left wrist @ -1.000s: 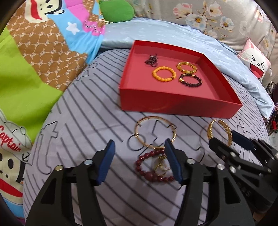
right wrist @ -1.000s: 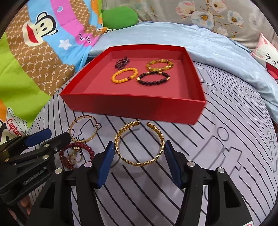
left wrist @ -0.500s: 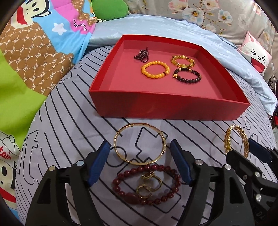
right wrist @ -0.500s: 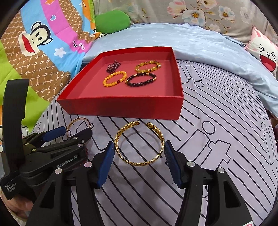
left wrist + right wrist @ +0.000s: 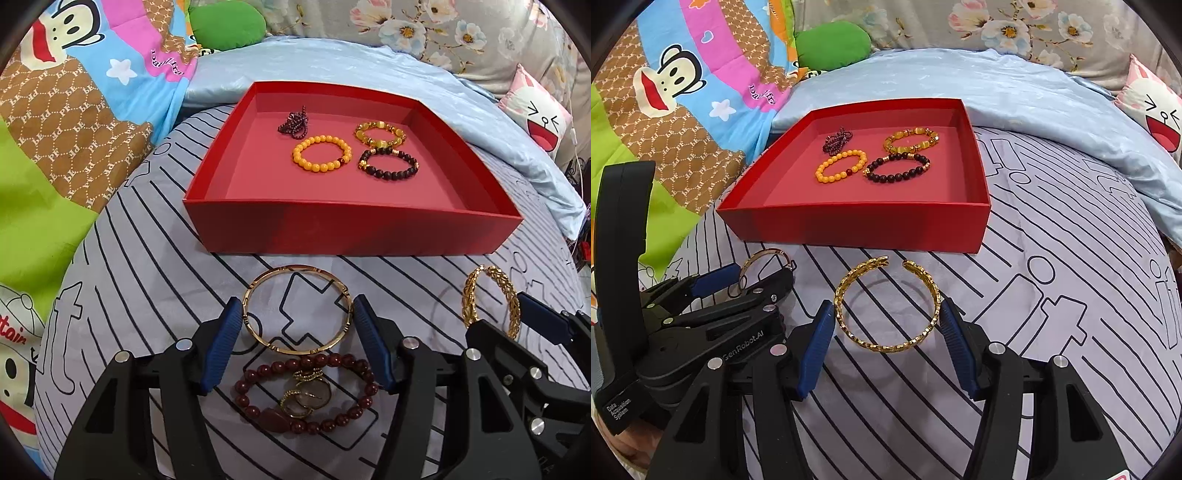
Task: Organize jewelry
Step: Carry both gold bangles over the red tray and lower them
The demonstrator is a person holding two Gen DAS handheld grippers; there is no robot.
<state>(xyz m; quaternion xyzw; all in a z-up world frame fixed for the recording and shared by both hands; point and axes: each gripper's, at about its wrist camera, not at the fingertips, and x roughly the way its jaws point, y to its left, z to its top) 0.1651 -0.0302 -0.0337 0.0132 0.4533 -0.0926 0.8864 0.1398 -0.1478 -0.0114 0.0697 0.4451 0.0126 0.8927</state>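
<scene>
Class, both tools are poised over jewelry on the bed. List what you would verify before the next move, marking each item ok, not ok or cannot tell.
1. Gold bangle lies between the left tool's pads, whose jaws have just been closing: ok.
2. Gold cuff lies between the right tool's pads: ok.
3. Pads pressing firmly on either piece: cannot tell.
4. Red bead bracelet apart from the bangle: not ok, it looks to abut the near edge.
5. Red box has bare floor left: ok.
</scene>
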